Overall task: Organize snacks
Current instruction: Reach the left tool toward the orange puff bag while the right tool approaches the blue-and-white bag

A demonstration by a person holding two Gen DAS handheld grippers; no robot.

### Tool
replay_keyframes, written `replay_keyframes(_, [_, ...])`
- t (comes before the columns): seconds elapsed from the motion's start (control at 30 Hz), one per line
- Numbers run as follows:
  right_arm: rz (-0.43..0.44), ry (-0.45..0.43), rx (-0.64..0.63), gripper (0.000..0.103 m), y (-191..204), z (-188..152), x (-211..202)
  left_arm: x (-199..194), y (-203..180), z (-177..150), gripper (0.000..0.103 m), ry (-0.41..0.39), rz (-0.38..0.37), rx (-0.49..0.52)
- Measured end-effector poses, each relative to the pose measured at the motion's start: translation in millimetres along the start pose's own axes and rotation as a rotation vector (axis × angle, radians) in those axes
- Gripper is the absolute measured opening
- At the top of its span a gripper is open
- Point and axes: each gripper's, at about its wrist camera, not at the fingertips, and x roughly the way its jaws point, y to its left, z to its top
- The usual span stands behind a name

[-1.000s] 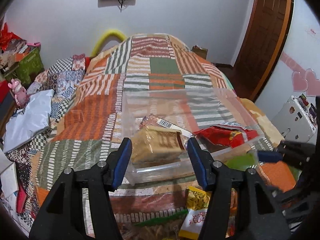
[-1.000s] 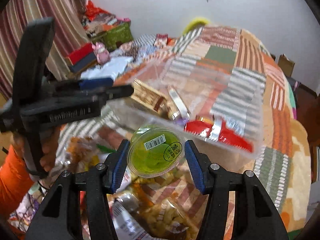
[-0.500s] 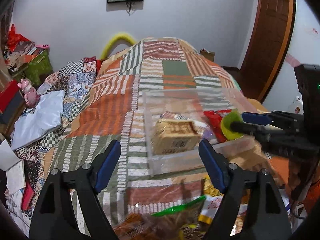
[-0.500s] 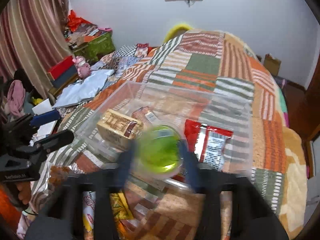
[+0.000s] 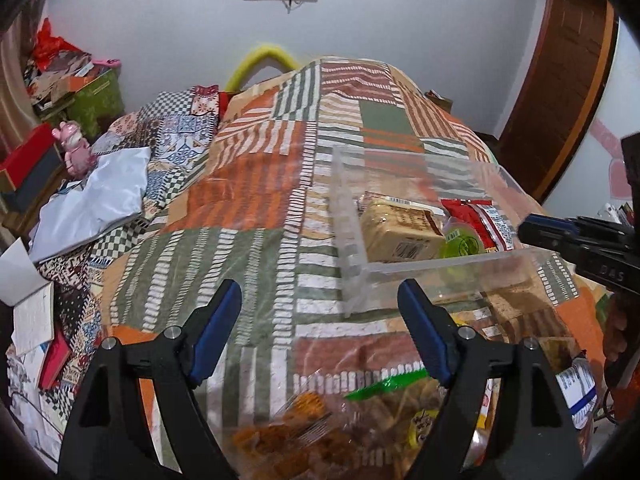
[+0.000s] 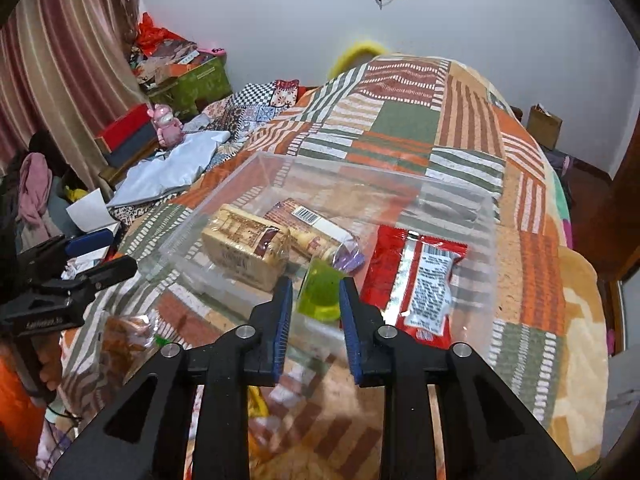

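Observation:
A clear plastic bin [image 6: 460, 200] stands on the patchwork bed. In it lie a tan cracker pack [image 6: 244, 248], a barcoded pack [image 6: 312, 220], a red packet [image 6: 420, 280] and a green jelly cup [image 6: 322, 290]. The cup lies on its side just ahead of my right gripper [image 6: 314, 312], whose jaws stand apart around it without clearly touching. My left gripper [image 5: 320, 336] is open and empty over the quilt, left of the bin [image 5: 352, 232]. The cup [image 5: 460, 242] and cracker pack [image 5: 400, 232] show there too.
Loose snack bags [image 5: 320, 424] lie at the near edge of the bed below both grippers. A white bag [image 5: 92, 196], a pink toy [image 5: 74, 148] and boxes sit at the left. A wooden door [image 5: 560, 72] is at the right.
My right gripper carried the green cup over the bin's near wall and let it go inside; the cup now lies on its side. My left gripper opened wider and shifted left.

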Motion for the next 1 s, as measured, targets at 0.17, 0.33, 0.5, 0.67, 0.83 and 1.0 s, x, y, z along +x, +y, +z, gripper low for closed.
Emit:
replay_keyframes(0.17, [-0.004,-0.046,0.009,0.047,2.7,-12.6,-29.1,-13.8,7.5,-10.8,0.087,-0.001,0.021,-0.01])
replay_keyframes(0.33, [-0.005,-0.063,0.019,0.054,6.9,-25.7,-48.8,-24.9,12.6,-26.5,0.089,0.024,0.034,-0.017])
replay_keyframes(0.5, [-0.001,-0.065,0.033,0.059,12.5,-41.9,-60.0,-30.6,16.4,-45.4,0.091,0.054,0.046,-0.03])
replay_keyframes(0.67, [0.001,-0.05,0.039,0.059,17.0,-57.8,-64.3,-27.8,17.9,-65.2,0.091,0.098,0.058,-0.037])
replay_keyframes(0.83, [-0.008,-0.027,0.042,0.059,20.4,-78.4,-66.6,-22.8,17.1,-86.2,0.091,0.143,0.049,-0.049])
replay_keyframes(1.0, [-0.005,0.019,0.035,0.06,24.3,-99.4,-63.8,-18.2,18.9,-103.6,0.091,0.182,0.05,-0.061])
